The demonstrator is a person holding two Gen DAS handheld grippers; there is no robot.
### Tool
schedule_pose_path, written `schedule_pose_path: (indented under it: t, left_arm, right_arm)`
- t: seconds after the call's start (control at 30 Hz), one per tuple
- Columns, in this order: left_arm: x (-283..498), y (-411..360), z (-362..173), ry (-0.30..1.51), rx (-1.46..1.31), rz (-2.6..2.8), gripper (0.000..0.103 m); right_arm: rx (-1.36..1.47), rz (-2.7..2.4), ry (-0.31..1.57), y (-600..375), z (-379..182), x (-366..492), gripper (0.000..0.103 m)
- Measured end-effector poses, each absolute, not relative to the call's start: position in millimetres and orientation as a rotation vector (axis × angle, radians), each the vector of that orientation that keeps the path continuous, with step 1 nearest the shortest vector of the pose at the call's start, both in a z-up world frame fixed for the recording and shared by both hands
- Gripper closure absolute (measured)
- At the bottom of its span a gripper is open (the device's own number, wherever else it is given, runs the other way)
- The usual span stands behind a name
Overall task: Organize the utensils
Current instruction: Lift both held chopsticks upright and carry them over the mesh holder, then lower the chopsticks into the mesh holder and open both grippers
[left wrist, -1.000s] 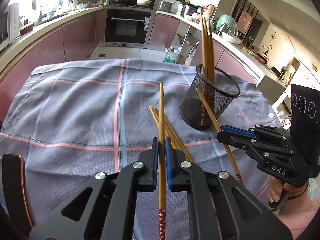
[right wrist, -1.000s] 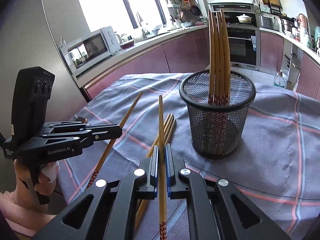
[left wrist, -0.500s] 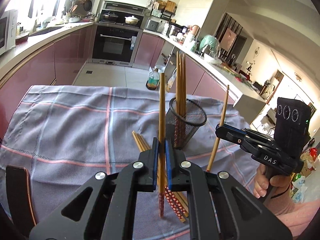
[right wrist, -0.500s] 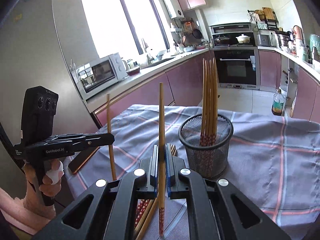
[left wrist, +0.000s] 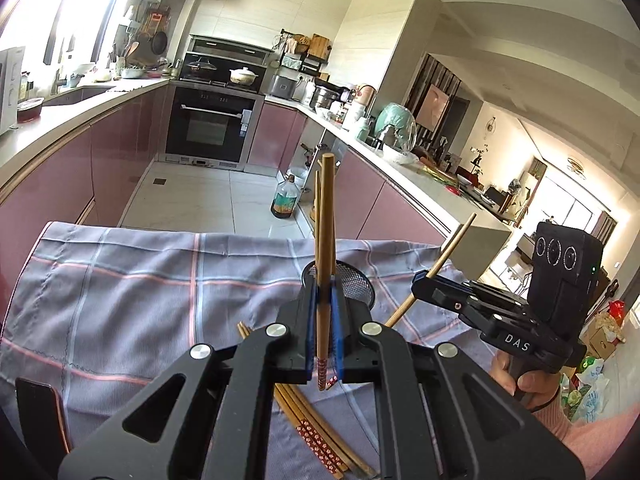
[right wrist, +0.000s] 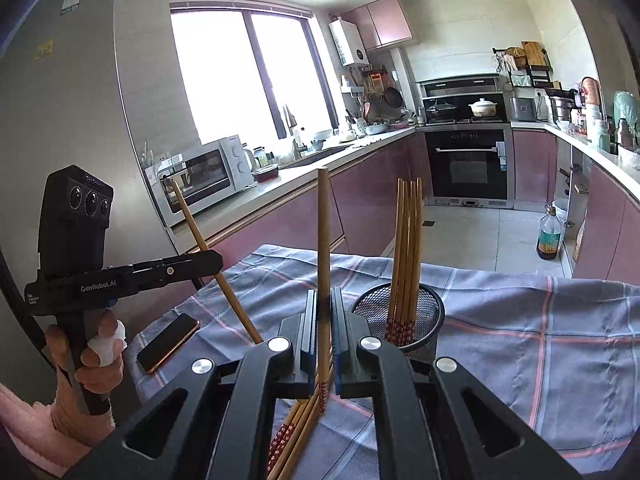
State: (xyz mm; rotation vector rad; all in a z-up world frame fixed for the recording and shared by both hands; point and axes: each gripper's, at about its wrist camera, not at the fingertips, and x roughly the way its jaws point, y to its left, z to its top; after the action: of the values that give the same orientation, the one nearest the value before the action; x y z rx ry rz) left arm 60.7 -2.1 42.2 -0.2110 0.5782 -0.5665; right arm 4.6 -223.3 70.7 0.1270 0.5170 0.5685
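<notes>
My left gripper (left wrist: 324, 292) is shut on a wooden chopstick (left wrist: 326, 220) that stands almost upright, its red patterned end hanging below the pads. My right gripper (right wrist: 325, 300) is shut on a second chopstick (right wrist: 323, 232), also upright. Each shows in the other's view: the right gripper (left wrist: 420, 280) with its tilted chopstick (left wrist: 456, 240), the left gripper (right wrist: 216, 262) with its chopstick (right wrist: 192, 220). A black mesh cup (right wrist: 428, 312) holds several chopsticks (right wrist: 408, 240) just beyond both grippers. Loose chopsticks (left wrist: 316, 432) lie on the cloth below.
A grey checked cloth (left wrist: 120, 300) covers the table. A phone (right wrist: 168, 342) lies near its left edge. A person's hands hold both gripper handles. Kitchen counters, an oven and an oil bottle (left wrist: 285, 202) on the floor lie beyond the table.
Both grippers have risen with their chopsticks, which were lying low over the cloth and now stand nearly upright. The cup and the loose chopsticks appear lower and farther away.
</notes>
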Motion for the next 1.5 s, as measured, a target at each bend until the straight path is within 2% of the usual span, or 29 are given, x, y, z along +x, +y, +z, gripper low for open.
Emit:
schedule_pose_path:
  t: [0.8,1.07,1.5]
  left_arm:
    - [107,-40,104,0.475,-0.171,-0.557,0.096]
    - [131,-57,91,0.533,-0.154,-0.545,0.096]
    - [173,-82,40,0.708,-0.046,-0.527,0.096]
  right_arm:
    - [0.081,0.481,0.362,-246,124,23,0.098]
    - [0.081,0.457,0.384,-244,117,35,0.098]
    - [0.027,0.413,0.602,-233,75,73,0.098]
